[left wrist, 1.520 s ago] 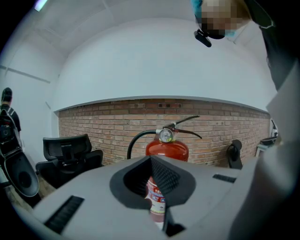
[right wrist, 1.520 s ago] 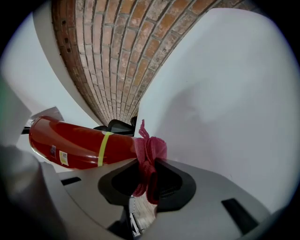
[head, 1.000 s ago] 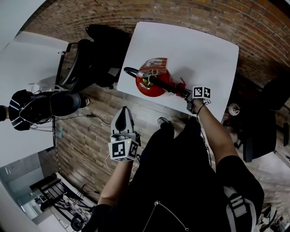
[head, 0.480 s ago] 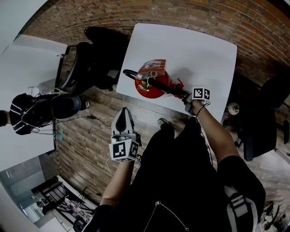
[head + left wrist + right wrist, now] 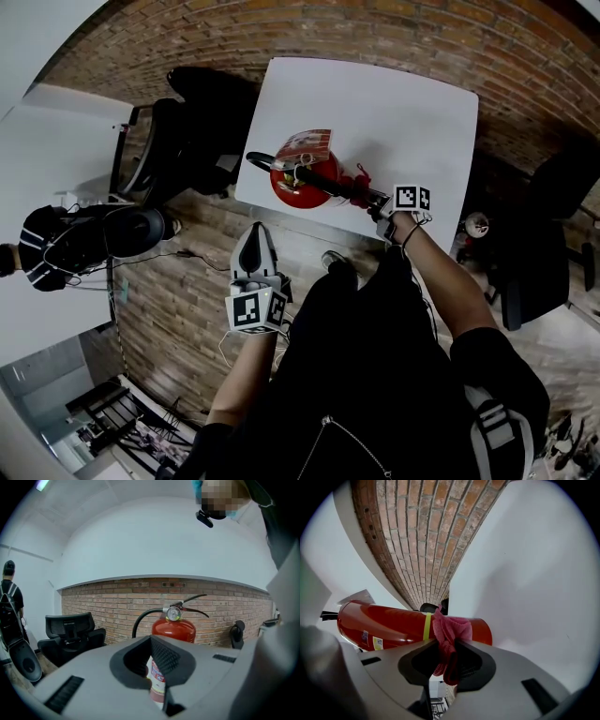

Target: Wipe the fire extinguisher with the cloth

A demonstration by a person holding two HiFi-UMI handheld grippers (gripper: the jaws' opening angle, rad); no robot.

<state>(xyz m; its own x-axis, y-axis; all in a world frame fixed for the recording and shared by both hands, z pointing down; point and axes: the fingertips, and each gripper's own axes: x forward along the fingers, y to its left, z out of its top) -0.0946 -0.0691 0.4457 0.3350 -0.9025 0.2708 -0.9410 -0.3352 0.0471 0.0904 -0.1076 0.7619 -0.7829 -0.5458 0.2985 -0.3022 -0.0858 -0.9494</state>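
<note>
A red fire extinguisher [image 5: 302, 178] stands upright near the front edge of the white table [image 5: 412, 112]. Its black hose and gauge show in the left gripper view, on the extinguisher [image 5: 174, 629]. My right gripper [image 5: 377, 201] is shut on a pink cloth [image 5: 357, 179] at the extinguisher's right side. In the right gripper view the cloth [image 5: 449, 629] bunches between the jaws of the right gripper [image 5: 446, 645] and lies against the red cylinder [image 5: 389, 624] by a yellow band. My left gripper [image 5: 254, 231] hangs below the table edge, off the extinguisher. The left gripper [image 5: 151, 641] is shut and holds nothing.
A black office chair [image 5: 192, 122] stands left of the table, and another chair [image 5: 534, 262] stands at the right. A person [image 5: 56, 239] is by a second white table [image 5: 47, 141] at far left. Brick-patterned floor and a brick wall [image 5: 108, 602] surround the table.
The whole view has shifted slightly to the left. The right gripper keeps the cloth at the extinguisher's side. The left gripper has not moved noticeably.
</note>
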